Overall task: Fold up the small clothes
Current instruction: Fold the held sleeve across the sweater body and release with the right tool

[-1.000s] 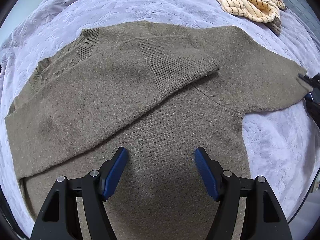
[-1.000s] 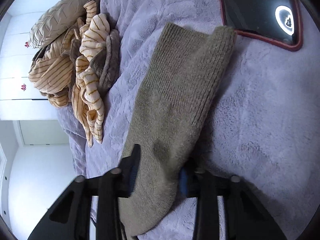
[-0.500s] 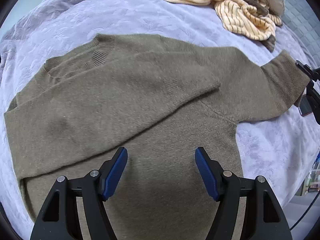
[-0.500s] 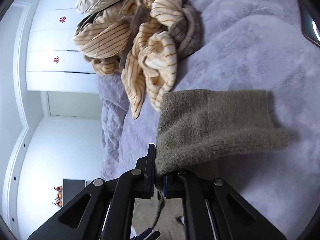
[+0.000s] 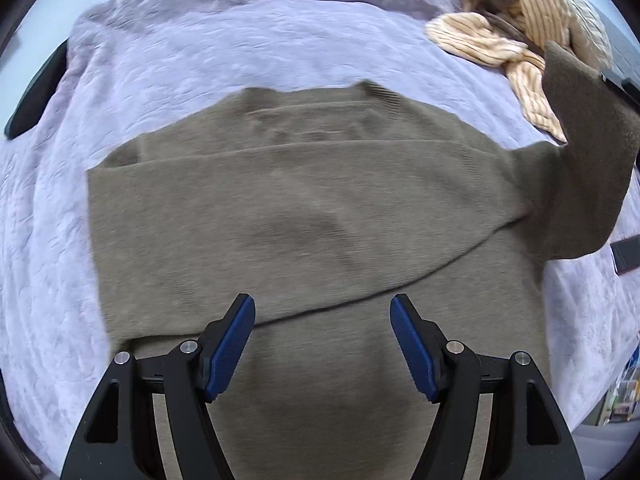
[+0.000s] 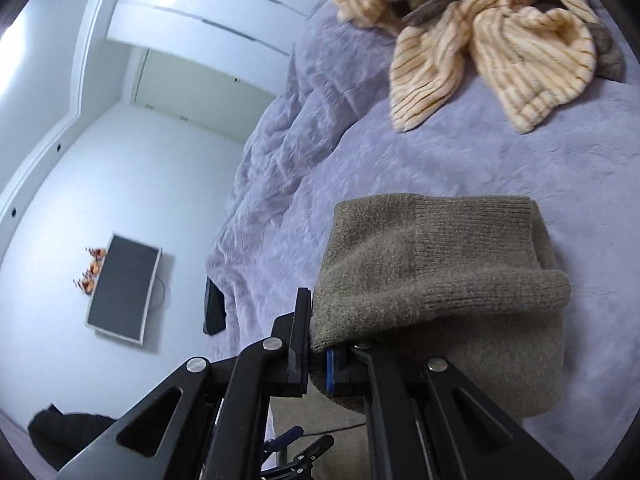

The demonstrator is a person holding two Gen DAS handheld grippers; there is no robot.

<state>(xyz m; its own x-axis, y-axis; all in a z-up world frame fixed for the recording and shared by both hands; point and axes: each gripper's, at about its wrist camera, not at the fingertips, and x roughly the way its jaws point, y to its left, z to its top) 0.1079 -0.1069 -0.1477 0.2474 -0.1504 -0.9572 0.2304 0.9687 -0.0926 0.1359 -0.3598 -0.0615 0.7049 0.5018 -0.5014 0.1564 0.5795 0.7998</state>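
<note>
Sweater (image 5: 304, 216) lies flat on the lavender bedspread (image 5: 224, 40), one sleeve already folded across its chest. Since a second ago, the right gripper (image 6: 318, 354), clamped on the other sleeve's cuff (image 6: 440, 280), has lifted it off the bed beside the sweater's body, so the second sleeve fold is probably underway. The left gripper (image 5: 322, 344) hovers over the hem, fingers apart.
</note>
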